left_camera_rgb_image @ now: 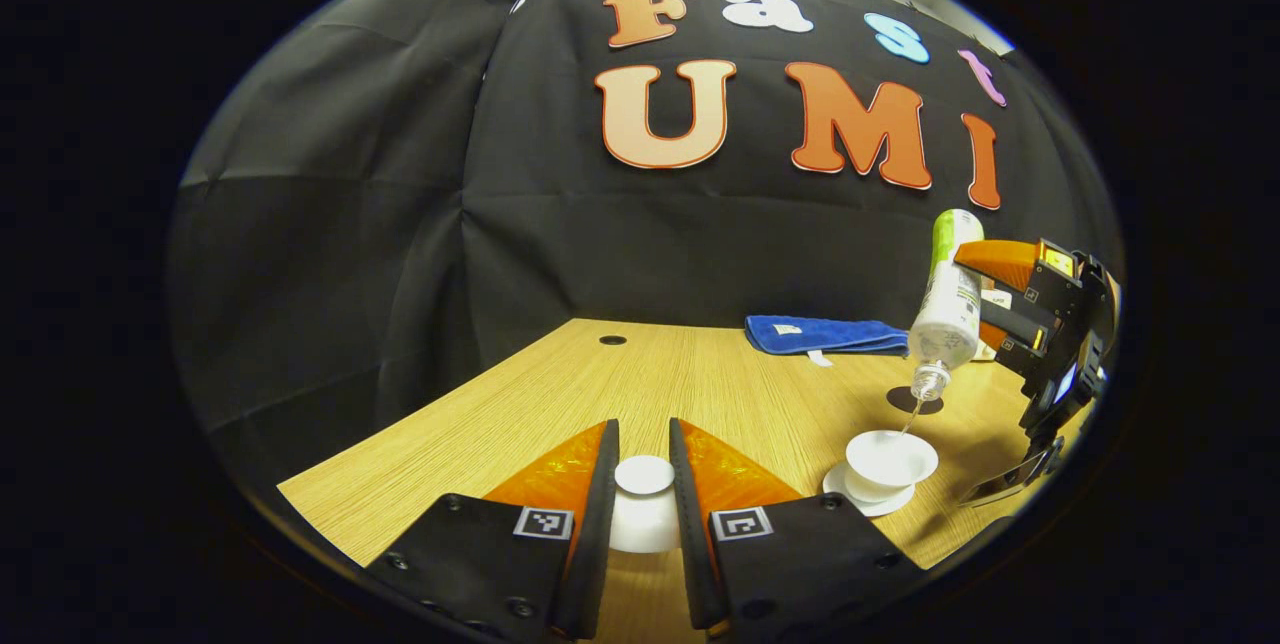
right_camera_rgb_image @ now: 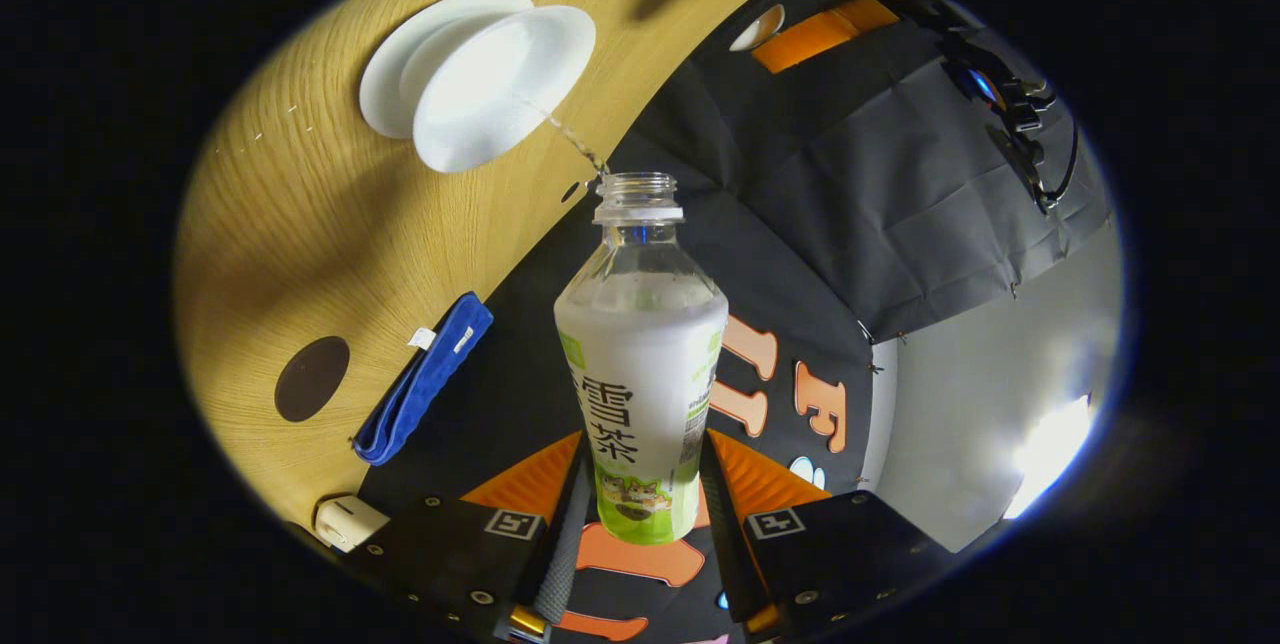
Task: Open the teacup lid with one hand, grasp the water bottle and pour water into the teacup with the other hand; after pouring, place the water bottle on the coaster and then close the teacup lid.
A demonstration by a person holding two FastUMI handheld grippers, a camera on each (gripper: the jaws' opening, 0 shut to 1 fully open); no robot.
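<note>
Pour step in progress, judged from the present layout. Right gripper clenched on the lower body of the water bottle, both fingers pressing its labelled sides; bottle tipped steeply neck-down, thin stream falling from the open mouth into the teacup. Teacup uncovered, standing on its white saucer on the wooden table. Left gripper clamped around the knob of the teacup lid, lid held off to one side, well apart from the cup. Bottle: thin clear plastic, light and growing lighter, likely to dent under hard squeeze; grip on the wide labelled section, moderate force only. Lid and cup: white ceramic by appearance, rigid, smooth, chip-prone; hold by the knob, lower gently onto the rim. Dark round coaster lying flat beyond the cup, near a folded blue cloth, bare and ready for the bottle. Table surface: pale wood grain, level, with a small cable hole toward the back. Black cloth wall on the far and left sides of the booth; brighter plain wall visible past it in the right gripper view.
</note>
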